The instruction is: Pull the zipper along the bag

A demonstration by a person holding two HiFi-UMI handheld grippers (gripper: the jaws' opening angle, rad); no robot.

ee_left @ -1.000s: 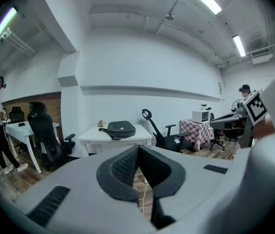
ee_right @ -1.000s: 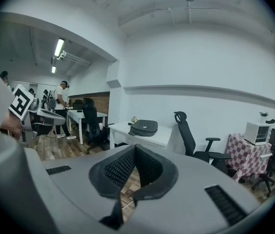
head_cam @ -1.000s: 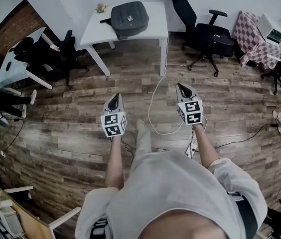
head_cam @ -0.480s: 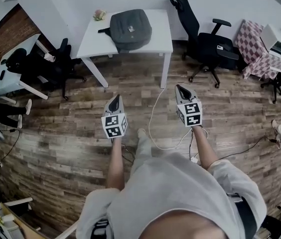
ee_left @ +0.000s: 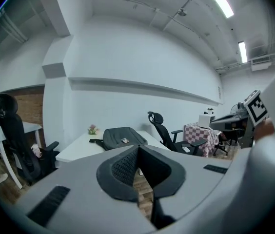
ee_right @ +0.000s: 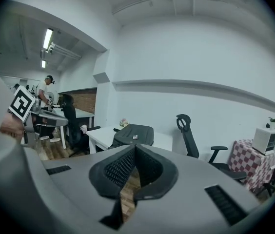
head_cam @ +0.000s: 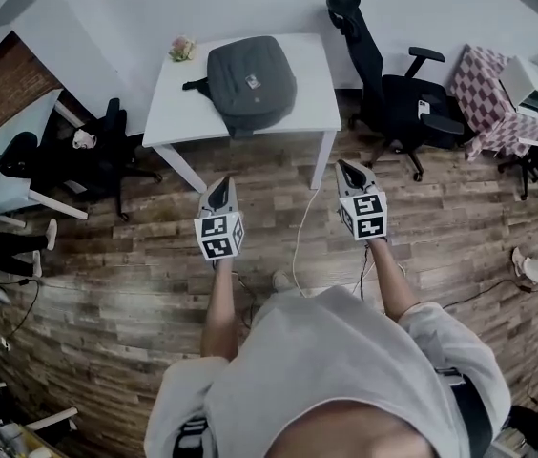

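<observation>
A dark grey backpack [head_cam: 251, 82] lies flat on a white table [head_cam: 178, 117] by the far wall; it also shows in the left gripper view as the backpack [ee_left: 123, 138] and in the right gripper view as the backpack [ee_right: 135, 134]. My left gripper [head_cam: 221, 185] and right gripper [head_cam: 344, 166] are held out over the wooden floor, short of the table's near edge. Both are shut with nothing between their jaws. The bag's zipper is too small to make out.
A black office chair [head_cam: 393, 74] stands right of the table, with a checkered-cloth table [head_cam: 493, 98] beyond it. More chairs and a white desk [head_cam: 16, 156] are at the left. A white cable [head_cam: 300, 246] trails over the floor. A person [ee_right: 45, 99] stands far left.
The table and backpack have come nearer and lower in the head view as the person walks toward them. Both grippers stay shut and level.
</observation>
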